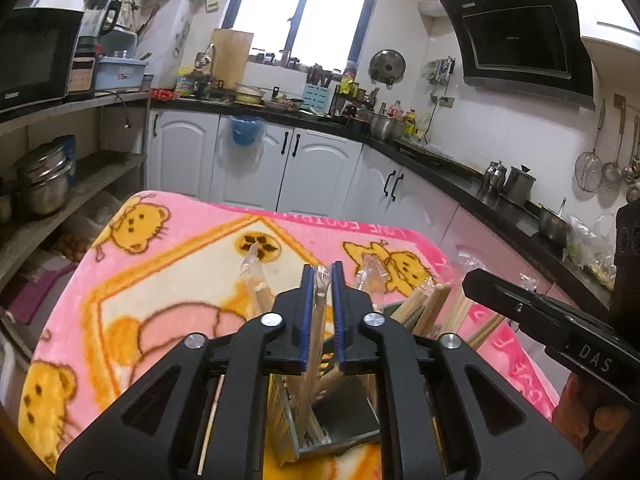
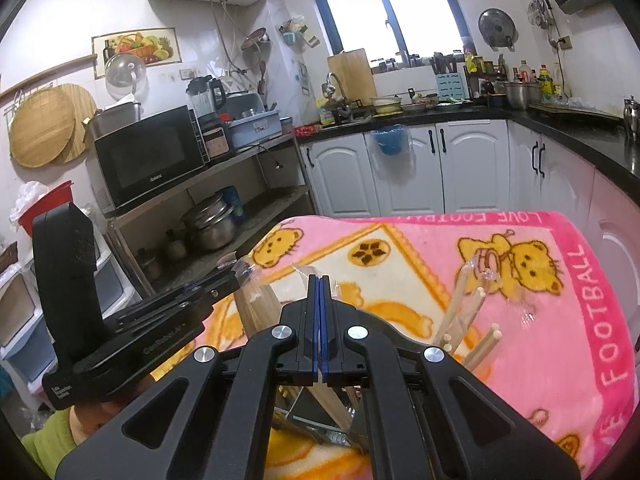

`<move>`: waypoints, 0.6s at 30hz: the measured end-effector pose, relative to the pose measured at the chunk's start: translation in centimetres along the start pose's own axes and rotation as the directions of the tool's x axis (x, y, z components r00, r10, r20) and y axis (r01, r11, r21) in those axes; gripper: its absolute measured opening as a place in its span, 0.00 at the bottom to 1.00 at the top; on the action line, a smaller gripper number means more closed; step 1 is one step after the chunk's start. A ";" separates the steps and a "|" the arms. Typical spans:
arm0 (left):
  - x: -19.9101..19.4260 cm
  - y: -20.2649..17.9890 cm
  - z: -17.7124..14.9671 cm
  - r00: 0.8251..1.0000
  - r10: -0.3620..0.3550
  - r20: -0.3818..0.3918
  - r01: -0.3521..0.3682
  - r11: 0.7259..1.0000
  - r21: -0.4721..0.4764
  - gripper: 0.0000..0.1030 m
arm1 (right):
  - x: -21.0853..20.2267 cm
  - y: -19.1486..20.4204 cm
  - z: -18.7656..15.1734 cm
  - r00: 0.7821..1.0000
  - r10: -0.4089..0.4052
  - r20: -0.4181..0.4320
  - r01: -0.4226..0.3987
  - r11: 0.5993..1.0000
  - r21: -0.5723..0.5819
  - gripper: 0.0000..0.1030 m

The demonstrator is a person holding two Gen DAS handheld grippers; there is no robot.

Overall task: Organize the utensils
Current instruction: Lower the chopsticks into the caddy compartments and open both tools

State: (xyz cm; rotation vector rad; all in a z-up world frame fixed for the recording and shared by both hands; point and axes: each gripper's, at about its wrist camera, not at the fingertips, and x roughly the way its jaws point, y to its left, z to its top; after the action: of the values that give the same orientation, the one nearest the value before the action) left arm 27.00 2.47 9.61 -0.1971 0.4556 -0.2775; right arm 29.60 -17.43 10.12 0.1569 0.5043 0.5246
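Observation:
My left gripper (image 1: 322, 278) hangs over a grey utensil holder (image 1: 344, 420) on the pink bear blanket (image 1: 168, 264). A plastic-wrapped pair of chopsticks (image 1: 320, 320) stands between its blue pads, lower end down in the holder. The pads are narrowly apart, with a sliver of gap on the right side. Several more wooden chopsticks (image 1: 428, 306) lean in the holder, and another wrapped pair (image 1: 254, 276) sticks up at the left. My right gripper (image 2: 320, 280) is shut with nothing in it, just above the holder (image 2: 316, 412) and its chopsticks (image 2: 464, 308). The left gripper (image 2: 236, 276) shows at its left.
The blanket-covered table ends at a far edge (image 2: 400, 216), with white cabinets (image 1: 248, 168) and a black counter (image 1: 460, 172) beyond. A shelf with a microwave (image 2: 152, 160) and pots stands at the left. A green sleeve (image 2: 48, 444) shows at the lower left.

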 end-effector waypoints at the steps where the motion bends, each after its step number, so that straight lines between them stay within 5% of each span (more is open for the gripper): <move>1: -0.1 0.2 -0.1 1.000 0.002 -0.005 -0.002 1.000 -0.005 0.10 | 0.1 0.0 0.0 1.000 0.000 0.001 0.000 1.000 -0.002 0.01; 7: -0.7 0.9 -0.3 1.000 0.005 -0.018 -0.005 1.000 -0.018 0.20 | 0.0 -0.2 -0.4 1.000 0.006 -0.014 -0.006 1.000 0.008 0.02; 9: -0.9 0.9 -0.4 1.000 0.008 -0.022 -0.008 1.000 -0.018 0.22 | -0.1 -0.3 -0.5 1.000 0.008 -0.018 -0.007 1.000 0.012 0.05; 11: -1.1 0.8 -0.4 1.000 0.009 -0.024 -0.009 1.000 -0.017 0.27 | -0.2 -0.2 -0.5 1.000 0.007 -0.020 -0.006 1.000 0.012 0.19; 18: -1.6 0.7 -0.4 0.999 0.015 -0.039 -0.016 1.000 -0.008 0.41 | -0.7 -0.2 -0.8 1.000 0.003 -0.020 -0.003 1.000 0.009 0.25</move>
State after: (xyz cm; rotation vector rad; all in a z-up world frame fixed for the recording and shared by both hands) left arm 25.59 3.55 9.75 -0.1969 0.4970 -0.2647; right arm 28.81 -17.97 9.69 0.1613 0.5266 0.5269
